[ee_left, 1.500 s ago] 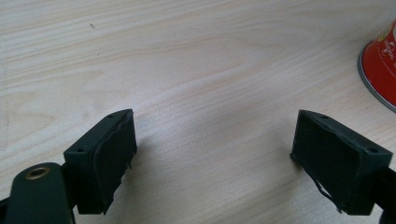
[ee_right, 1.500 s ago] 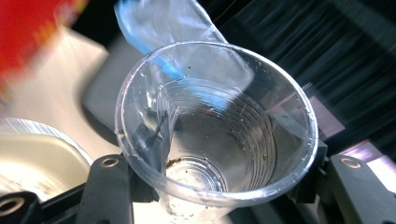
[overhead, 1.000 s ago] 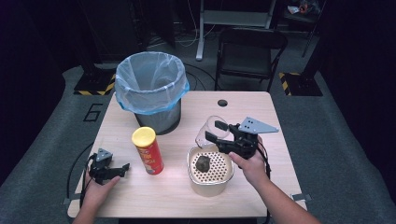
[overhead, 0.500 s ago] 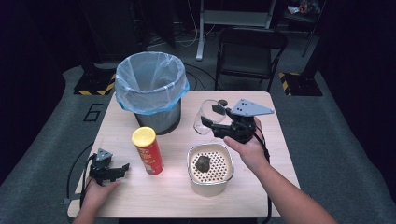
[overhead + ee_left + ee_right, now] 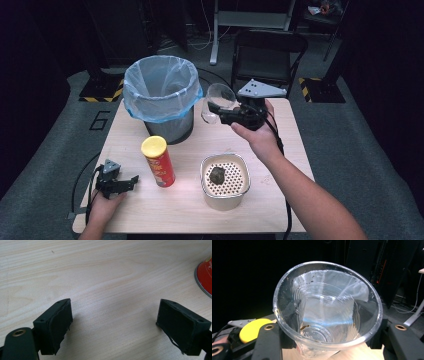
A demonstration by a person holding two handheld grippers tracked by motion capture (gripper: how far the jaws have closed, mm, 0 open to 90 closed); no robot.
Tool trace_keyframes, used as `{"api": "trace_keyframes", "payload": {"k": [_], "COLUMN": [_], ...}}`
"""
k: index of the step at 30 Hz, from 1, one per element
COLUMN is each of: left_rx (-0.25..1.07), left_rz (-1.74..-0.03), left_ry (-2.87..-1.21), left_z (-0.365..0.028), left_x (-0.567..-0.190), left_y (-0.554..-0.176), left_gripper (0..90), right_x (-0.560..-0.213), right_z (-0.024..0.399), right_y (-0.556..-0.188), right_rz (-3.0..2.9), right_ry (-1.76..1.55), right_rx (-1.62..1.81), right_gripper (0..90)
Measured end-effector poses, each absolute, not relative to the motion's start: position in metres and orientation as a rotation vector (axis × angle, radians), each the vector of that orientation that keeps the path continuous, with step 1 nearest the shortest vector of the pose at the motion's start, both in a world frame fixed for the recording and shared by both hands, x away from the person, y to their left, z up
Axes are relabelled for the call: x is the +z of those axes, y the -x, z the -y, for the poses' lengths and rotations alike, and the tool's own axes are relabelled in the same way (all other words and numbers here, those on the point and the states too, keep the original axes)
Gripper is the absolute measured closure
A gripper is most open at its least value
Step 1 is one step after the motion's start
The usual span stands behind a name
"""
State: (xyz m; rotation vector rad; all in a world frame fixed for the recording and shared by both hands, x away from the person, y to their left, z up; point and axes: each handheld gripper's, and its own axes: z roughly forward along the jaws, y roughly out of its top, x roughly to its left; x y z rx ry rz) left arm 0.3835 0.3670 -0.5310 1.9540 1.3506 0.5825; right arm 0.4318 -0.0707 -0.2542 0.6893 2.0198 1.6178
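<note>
Right of centre in the high view, the right gripper (image 5: 218, 110) clamps a clear plastic cup (image 5: 216, 101) in the air, beside the lined bin (image 5: 161, 97). At lower left, the left gripper (image 5: 131, 181) rests on the table (image 5: 280, 125), jaws apart with nothing between them.

A light wooden table (image 5: 280, 125) with a pale grain stands on a grey carpeted floor (image 5: 45, 165), which bears a dark figure six (image 5: 99, 120) left of the table. Behind the table a black folding chair (image 5: 270, 55) faces it, and farther back the legs of a grey metal stand (image 5: 250, 20) rise among loose cables. Yellow-and-black striped blocks (image 5: 102, 92) lie on the floor at either side, and the room beyond is dark, with light falling mainly on the tabletop.
</note>
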Motion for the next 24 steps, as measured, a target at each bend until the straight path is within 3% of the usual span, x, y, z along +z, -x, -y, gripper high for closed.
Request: {"api": "trace_keyframes", "payload": {"k": [24], "left_rx": [0.578], "left_rz": [-1.355], "left_ry": [-1.964], "left_z": [-0.368], "left_x": [-0.53], "left_y": [-0.384], "left_gripper": [13.0], "right_x": [-0.222], "right_z": [0.008], "right_y": [-0.5], "right_rz": [-1.969], "right_ry": [-0.777], "right_rx": [1.612], "right_gripper": [40.0]}}
